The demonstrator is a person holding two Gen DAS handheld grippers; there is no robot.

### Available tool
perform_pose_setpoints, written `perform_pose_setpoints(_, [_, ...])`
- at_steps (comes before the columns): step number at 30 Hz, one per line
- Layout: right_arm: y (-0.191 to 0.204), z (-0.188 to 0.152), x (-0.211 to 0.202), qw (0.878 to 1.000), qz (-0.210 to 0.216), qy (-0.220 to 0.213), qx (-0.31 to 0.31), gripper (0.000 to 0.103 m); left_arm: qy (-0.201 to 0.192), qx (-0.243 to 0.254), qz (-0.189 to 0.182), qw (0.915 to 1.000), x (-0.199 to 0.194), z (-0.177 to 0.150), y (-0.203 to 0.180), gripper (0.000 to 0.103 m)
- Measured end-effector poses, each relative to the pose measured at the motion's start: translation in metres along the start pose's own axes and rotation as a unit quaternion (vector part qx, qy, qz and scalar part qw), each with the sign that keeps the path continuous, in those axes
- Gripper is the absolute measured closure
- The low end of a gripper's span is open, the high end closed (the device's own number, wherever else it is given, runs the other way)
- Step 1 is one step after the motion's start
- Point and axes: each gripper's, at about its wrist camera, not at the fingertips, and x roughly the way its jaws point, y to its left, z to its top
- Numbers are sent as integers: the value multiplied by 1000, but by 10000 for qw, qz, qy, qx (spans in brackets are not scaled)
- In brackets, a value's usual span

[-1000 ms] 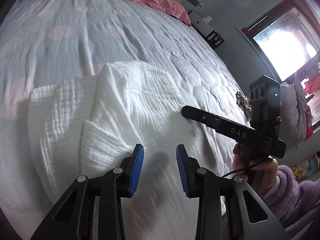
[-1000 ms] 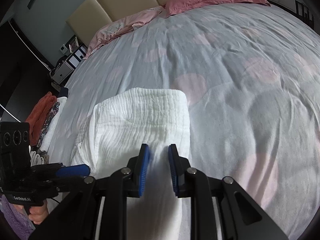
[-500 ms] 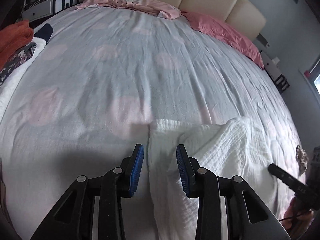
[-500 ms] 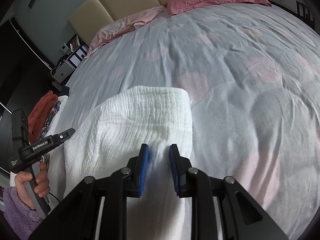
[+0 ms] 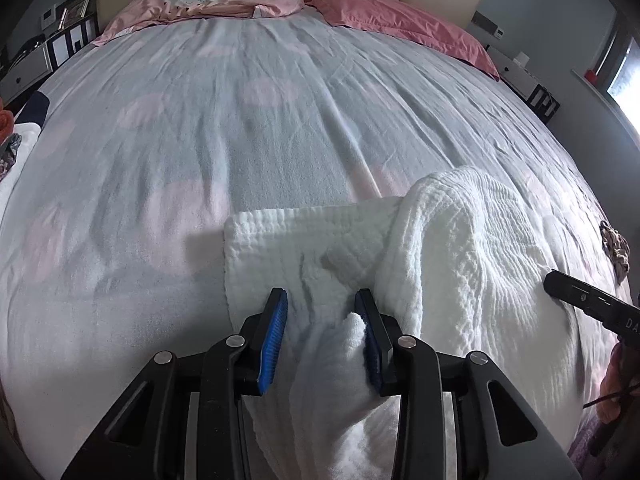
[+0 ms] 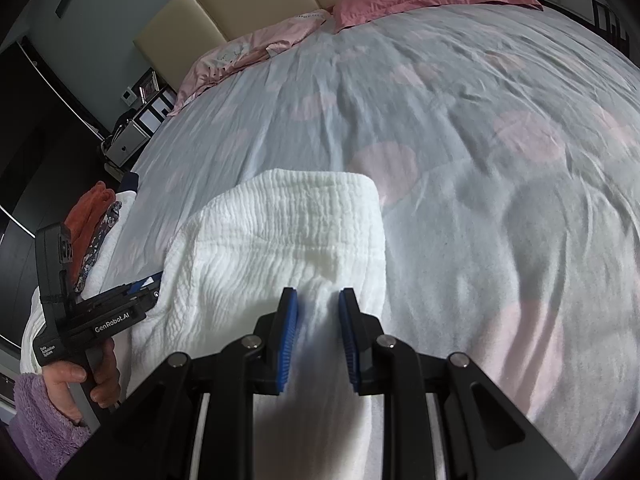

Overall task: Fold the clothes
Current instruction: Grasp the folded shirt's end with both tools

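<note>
White crinkled garment (image 5: 460,248), partly folded on bedspread (image 5: 240,128) near its front edge; left gripper (image 5: 320,320) part-open astride a raised fold, right gripper (image 6: 318,320) narrowly parted over the cloth, grip uncertain, seemingly both set to pinch the near hem for another fold.

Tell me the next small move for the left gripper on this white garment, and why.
Probably close the left gripper on the white garment. A raised fold already sits between its blue pads, touching only one, so the jaws look open. The right gripper straddles the other edge, so both could then lift together.
</note>
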Motion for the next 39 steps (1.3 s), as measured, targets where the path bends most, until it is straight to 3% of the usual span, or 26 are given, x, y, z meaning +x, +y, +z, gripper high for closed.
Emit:
perform_pose_setpoints(1, [0,0,0,10000,5,8,9,81,-4,23,-12,10000,0,-1,-2,66])
perform_pose_setpoints(5, [-2,0,2,10000,6,37,29,81,-112,56,-182,9998,-6,2,-6,85])
perform_pose_setpoints(8, [-2,-1,3,10000,10,33,26,81,-438,-37,-295,9986,-23,7,-5,93])
perform_pose_setpoints(11, [-3,-1,3,10000,14,35,35,81,-961,-128,-402,9945,-54,15,-3,93])
perform_pose_setpoints(15, [-5,-1,4,9999,41,53,85,81,-1201,-418,-153,9918,-65,22,16,93])
perform_pose_setpoints(19, [-6,0,4,10000,44,46,71,81,-924,-886,353,9911,-47,21,41,93])
perform_pose_setpoints(20, [-6,0,4,9999,54,41,76,81,-854,-985,388,9907,-45,20,45,91])
perform_pose_setpoints(22, [-8,0,1,9999,89,-2,104,81,-821,-1062,282,9906,-47,17,46,74])
perform_pose_setpoints(24, [-9,2,-2,9998,110,-79,131,81,-814,-1104,149,9904,-50,13,45,42])
perform_pose_setpoints(26, [-11,4,-5,9997,106,-152,149,81,-720,-1022,76,9921,-52,10,40,35])
perform_pose_setpoints(32, [-16,5,-4,9994,137,-112,282,81,90,-1070,302,9938,-44,-15,29,35])
perform_pose_setpoints(35, [-14,6,-6,9995,139,-146,222,81,536,-1591,-179,9856,-32,-29,38,35])
perform_pose_setpoints(39, [-11,5,-7,9996,150,-149,168,81,751,-1882,-375,9785,-23,-35,43,35])
